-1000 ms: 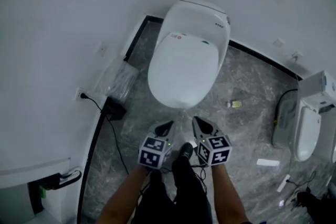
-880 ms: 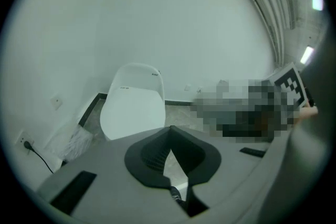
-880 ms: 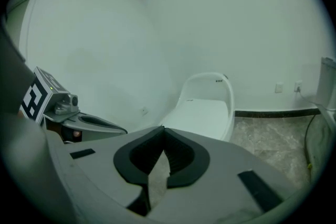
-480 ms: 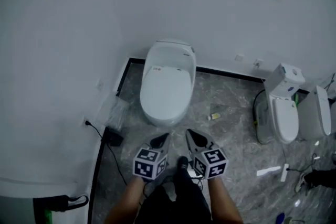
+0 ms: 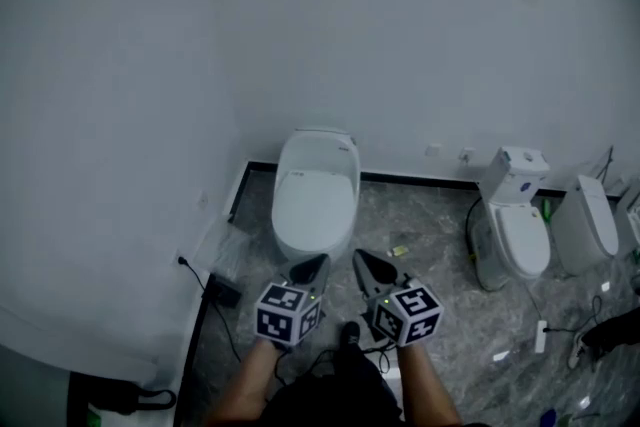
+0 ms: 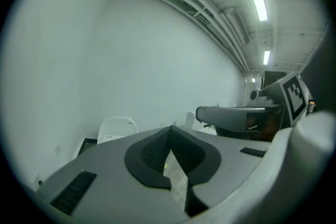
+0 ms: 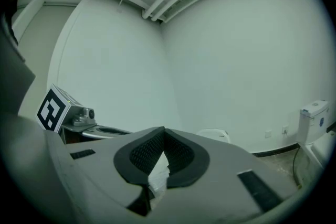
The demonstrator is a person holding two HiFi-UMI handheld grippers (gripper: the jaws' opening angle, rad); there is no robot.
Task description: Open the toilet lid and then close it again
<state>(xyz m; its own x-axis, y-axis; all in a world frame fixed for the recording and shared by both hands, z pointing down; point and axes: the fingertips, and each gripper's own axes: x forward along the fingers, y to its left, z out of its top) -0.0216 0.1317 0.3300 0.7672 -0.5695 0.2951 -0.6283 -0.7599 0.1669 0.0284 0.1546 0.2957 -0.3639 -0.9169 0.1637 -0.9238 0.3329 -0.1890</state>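
The white toilet (image 5: 315, 190) stands against the far wall with its lid (image 5: 312, 205) down flat. Both grippers hang in the air well in front of it, side by side, touching nothing. My left gripper (image 5: 312, 265) is shut and empty, and my right gripper (image 5: 361, 261) is shut and empty too. In the left gripper view the jaws meet at their tips (image 6: 170, 129), with the toilet (image 6: 117, 126) low behind them. The right gripper view shows its jaws closed at the tip (image 7: 164, 130) and the toilet (image 7: 216, 136) small beyond.
Two more white toilets (image 5: 515, 215) (image 5: 586, 225) stand along the wall to the right. A black power adapter (image 5: 223, 292) with a cable and a clear plastic bag (image 5: 216, 240) lie by the left wall. A small yellow item (image 5: 399, 251) lies on the marbled floor.
Both grippers have risen and the view has pulled back. The toilet now looks smaller and farther, and more of the wall and the toilets at the right show.
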